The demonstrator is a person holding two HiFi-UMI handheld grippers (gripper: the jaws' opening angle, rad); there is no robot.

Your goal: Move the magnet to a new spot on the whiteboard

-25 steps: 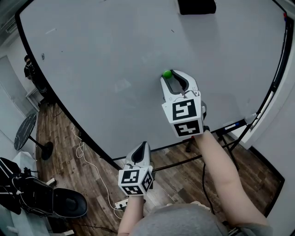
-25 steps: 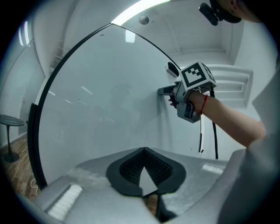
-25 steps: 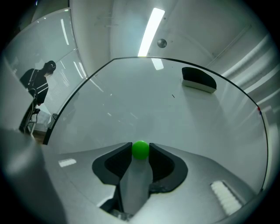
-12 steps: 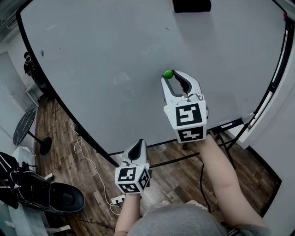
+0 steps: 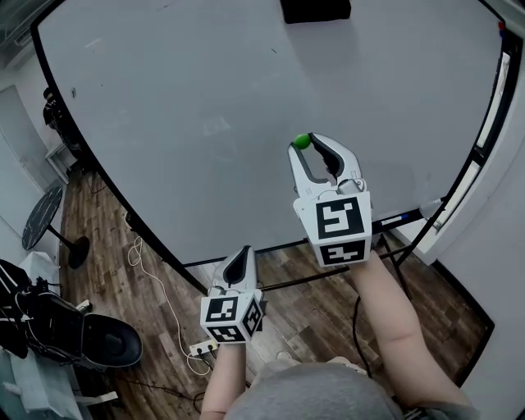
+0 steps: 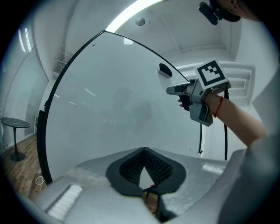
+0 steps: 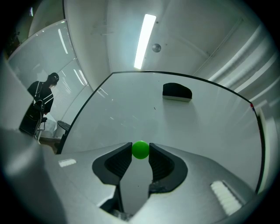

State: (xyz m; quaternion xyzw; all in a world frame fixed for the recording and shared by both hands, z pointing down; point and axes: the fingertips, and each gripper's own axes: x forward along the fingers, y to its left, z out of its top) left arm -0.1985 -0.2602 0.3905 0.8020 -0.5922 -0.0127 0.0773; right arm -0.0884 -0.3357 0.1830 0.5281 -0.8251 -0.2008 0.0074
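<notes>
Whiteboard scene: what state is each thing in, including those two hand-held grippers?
right hand-held gripper: shut on the green magnet.
green magnet: pinched between the right jaws, at the whiteboard.
left hand-held gripper: shut, empty.
whiteboard: standing, nearly blank.
black eraser: stuck near the board's top edge.

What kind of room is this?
Probably an office or meeting room: a big whiteboard with what looks like a black eraser near its top, a wooden floor, and a small round table.
</notes>
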